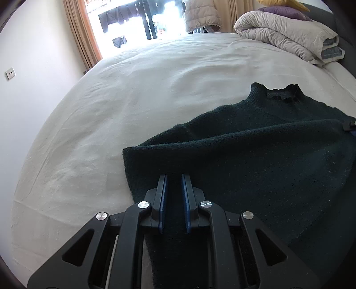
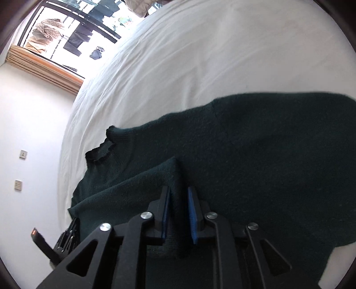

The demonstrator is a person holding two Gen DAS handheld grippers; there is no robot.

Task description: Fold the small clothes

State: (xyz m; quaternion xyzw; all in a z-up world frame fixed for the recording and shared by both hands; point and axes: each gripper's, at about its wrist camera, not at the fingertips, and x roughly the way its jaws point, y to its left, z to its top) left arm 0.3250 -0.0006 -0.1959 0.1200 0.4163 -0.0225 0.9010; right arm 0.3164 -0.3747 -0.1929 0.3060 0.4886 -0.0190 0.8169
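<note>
My left gripper (image 1: 174, 177) clenched on dark green sweater (image 1: 255, 137) hem | my right gripper (image 2: 179, 189) released, fold between pads | white bedsheet (image 1: 133, 89) underneath

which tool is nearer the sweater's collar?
Right, I'd judge. The right tool sits just below the collar; the left tool grips the sweater farther down.

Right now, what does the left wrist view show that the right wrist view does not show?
Only the left wrist view shows the folded duvet and purple pillow at the far end of the bed. Only the right wrist view shows the sweater's far sleeve spread out. Both show the dark green sweater, its collar, the white sheet and the window.
</note>
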